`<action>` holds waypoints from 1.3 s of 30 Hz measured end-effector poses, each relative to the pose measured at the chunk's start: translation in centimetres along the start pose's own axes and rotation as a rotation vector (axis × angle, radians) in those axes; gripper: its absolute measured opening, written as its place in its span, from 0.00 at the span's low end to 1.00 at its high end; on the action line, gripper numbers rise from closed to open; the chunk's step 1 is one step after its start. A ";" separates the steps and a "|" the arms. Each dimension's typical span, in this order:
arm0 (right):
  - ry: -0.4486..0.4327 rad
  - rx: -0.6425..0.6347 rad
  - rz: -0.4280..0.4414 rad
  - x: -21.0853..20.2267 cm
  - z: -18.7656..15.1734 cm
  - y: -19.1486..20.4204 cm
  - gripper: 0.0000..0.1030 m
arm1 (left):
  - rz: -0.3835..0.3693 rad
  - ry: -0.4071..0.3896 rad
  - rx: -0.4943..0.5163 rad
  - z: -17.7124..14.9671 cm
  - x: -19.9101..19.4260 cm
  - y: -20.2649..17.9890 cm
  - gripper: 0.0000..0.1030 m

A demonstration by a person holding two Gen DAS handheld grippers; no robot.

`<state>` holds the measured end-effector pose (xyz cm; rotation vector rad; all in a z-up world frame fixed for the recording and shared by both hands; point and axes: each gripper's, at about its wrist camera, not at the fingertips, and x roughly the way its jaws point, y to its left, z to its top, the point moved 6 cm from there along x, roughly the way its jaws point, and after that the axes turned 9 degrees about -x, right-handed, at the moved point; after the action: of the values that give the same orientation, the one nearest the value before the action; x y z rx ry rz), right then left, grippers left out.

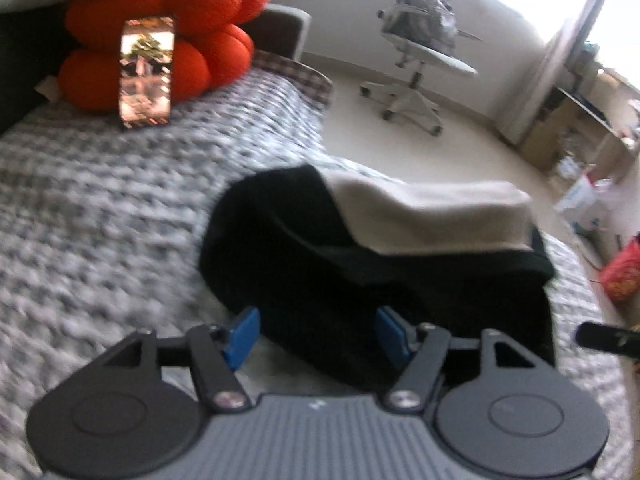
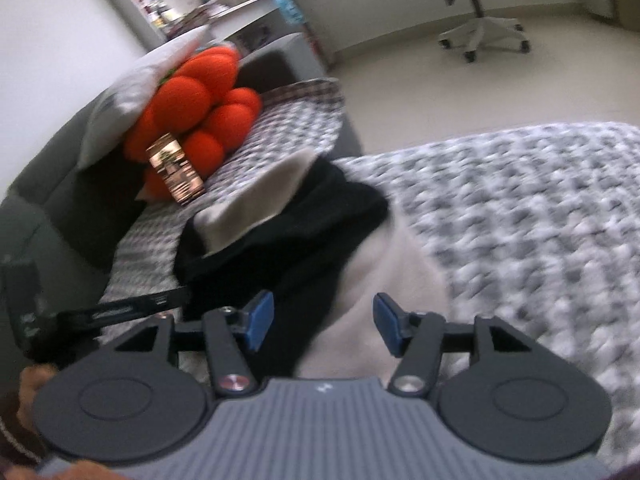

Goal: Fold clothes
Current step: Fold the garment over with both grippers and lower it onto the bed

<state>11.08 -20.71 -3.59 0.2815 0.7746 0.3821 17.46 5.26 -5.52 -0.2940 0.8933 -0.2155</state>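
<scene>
A black garment (image 1: 304, 256) with a beige part (image 1: 432, 212) on top lies bunched on the grey-and-white checked bedspread (image 1: 112, 216). My left gripper (image 1: 316, 332) is open, its blue pads at the garment's near edge, holding nothing. In the right wrist view the same black garment (image 2: 296, 232) with a beige part (image 2: 384, 272) lies just ahead of my right gripper (image 2: 322, 324), which is open and empty over the cloth. Both views are blurred.
An orange lobed cushion (image 1: 160, 36) with a lit phone (image 1: 147, 72) leaning on it sits at the head of the bed. A white office chair (image 1: 420, 60) stands on the pale floor. Boxes and bags (image 1: 580, 184) lie at right. Shelves (image 2: 208, 4) stand behind the bed.
</scene>
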 end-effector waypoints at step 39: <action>-0.076 -0.041 -0.051 -2.3 -3.1 3.1 0.07 | 0.051 -0.143 -0.350 -2.1 -1.6 2.1 0.05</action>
<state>6.62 -18.57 -3.04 0.2359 0.6971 0.3374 14.96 7.41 -6.34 -0.6033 0.7934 0.0111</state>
